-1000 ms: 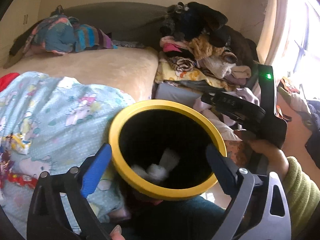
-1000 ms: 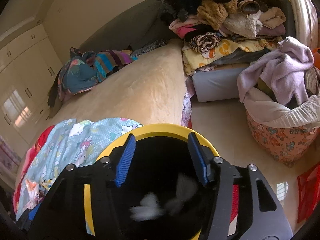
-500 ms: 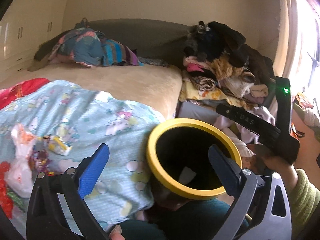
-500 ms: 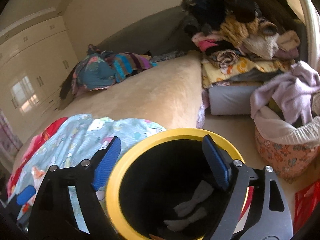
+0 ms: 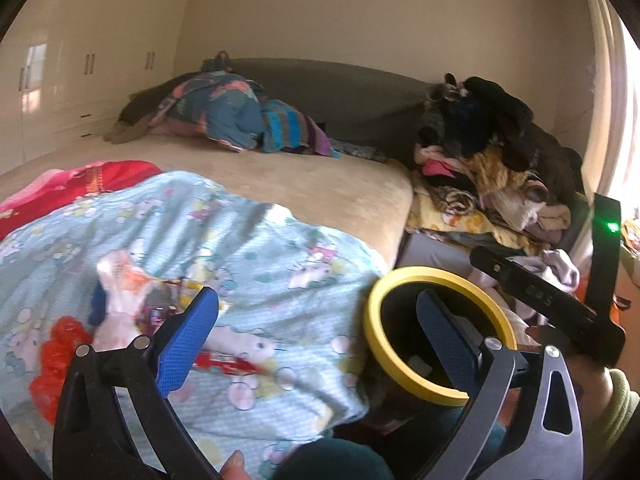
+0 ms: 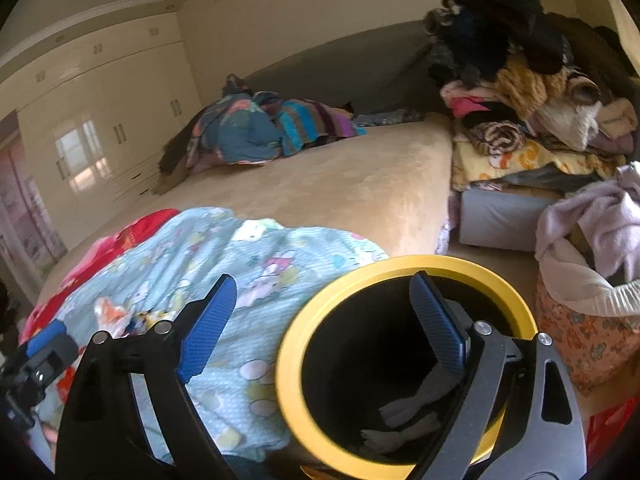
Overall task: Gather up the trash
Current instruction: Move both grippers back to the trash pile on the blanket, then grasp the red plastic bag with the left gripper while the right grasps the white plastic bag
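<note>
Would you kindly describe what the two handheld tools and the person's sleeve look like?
Each tool has a black forked frame with silver rivets and two fingers faced with textured blue pads: the left tool and right tool match. The right tool's black body carries a green indicator light. The person's sleeve is olive green.
</note>
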Tool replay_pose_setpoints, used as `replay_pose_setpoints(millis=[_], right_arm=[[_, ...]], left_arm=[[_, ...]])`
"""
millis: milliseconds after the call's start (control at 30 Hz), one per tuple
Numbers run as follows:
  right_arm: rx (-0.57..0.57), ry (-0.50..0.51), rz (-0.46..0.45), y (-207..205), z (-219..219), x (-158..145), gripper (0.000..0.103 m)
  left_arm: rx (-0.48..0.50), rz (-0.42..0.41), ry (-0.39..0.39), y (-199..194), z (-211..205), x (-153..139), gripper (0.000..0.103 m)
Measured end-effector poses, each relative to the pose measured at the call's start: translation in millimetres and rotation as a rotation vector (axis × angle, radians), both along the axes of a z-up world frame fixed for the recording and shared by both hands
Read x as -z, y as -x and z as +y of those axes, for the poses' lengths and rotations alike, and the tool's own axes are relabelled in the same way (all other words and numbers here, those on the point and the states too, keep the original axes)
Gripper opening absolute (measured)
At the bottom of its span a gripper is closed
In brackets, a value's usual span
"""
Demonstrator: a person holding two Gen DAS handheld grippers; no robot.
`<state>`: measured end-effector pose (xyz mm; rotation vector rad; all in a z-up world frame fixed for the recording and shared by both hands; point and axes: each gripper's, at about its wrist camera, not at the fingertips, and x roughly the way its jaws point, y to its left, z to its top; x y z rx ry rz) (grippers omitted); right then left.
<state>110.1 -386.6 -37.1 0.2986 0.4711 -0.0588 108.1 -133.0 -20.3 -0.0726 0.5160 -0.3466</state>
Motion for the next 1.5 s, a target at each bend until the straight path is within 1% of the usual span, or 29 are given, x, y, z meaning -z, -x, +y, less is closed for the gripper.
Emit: replay_pose_setpoints(millis=[100, 433, 733, 1167, 1367, 1500], right_arm=[[-0.04, 0.005, -0.015, 3.6, 14.1, -3.5, 0.082], [-0.165, 0.036, -0.054, 12.7, 58.5, -10.1, 0.083], [-0.262, 0.064, -0.08, 22.7, 95.7, -15.9, 0.083], [-0.405, 0.125, -0.071, 31.7, 159.1, -16.3, 0.083], [-0.441, 0.142, -0.051, 28.3, 177.6, -11.3, 0.083], [-0.462, 0.131, -0.019, 21.5, 185.9, -4.7, 0.083]], left_arm=[[-0.026, -0.005, 0.0, 0.9, 10.9, -3.2, 0.097], [-0.136, -0.04, 0.004, 8.8, 54.0, -14.7, 0.097], [-0.207, -0.053, 0.014, 13.2, 86.1, -22.6, 0.097], [-0.299, -0.058, 0.029, 17.9, 134.8, -26.6, 0.097], [-0.343, -0.049, 0.032, 20.8, 157.4, -23.1, 0.097], [-0.38, -0.036, 0.04, 22.3, 177.5, -18.7, 0.097]])
